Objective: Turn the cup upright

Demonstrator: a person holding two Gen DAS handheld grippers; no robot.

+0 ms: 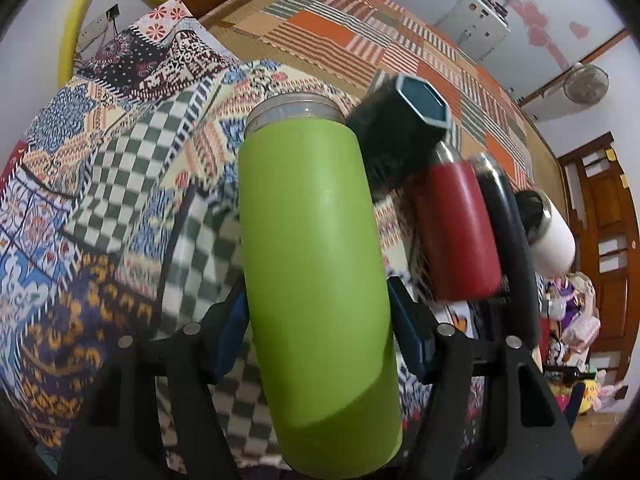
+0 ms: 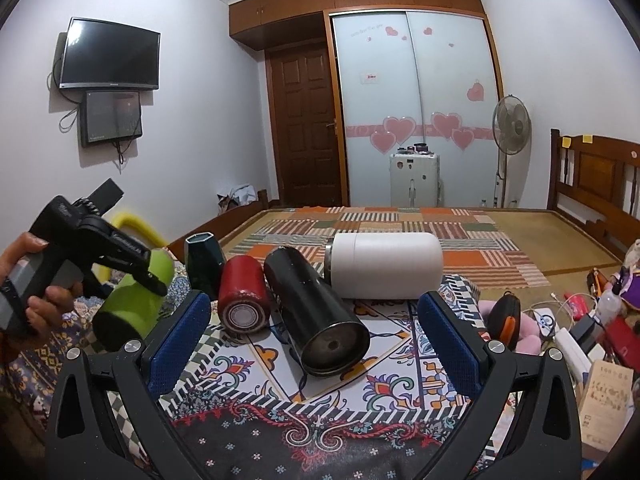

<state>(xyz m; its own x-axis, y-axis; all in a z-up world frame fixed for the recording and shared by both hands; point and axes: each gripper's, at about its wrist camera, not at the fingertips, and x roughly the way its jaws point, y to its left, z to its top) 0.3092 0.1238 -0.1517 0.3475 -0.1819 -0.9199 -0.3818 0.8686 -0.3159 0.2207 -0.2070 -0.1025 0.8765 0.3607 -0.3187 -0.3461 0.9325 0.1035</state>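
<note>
My left gripper (image 1: 316,320) is shut on a lime green cup (image 1: 316,264) and holds it off the patterned cloth, its clear-rimmed mouth pointing away from the camera. In the right wrist view the same green cup (image 2: 132,304) hangs tilted in the left gripper (image 2: 156,276) at the left. My right gripper (image 2: 316,340) is open and empty, its blue pads on either side of a black cup (image 2: 316,312) lying on its side. A red cup (image 2: 242,296) and a white cup (image 2: 384,266) also lie on their sides.
A dark teal hexagonal cup (image 2: 204,260) stands upright behind the red one. The patterned cloth (image 2: 280,412) covers the near bed; a striped mat (image 2: 400,232) lies beyond. Clutter and cables (image 2: 560,320) sit at the right. A wooden bed frame (image 2: 592,184) stands far right.
</note>
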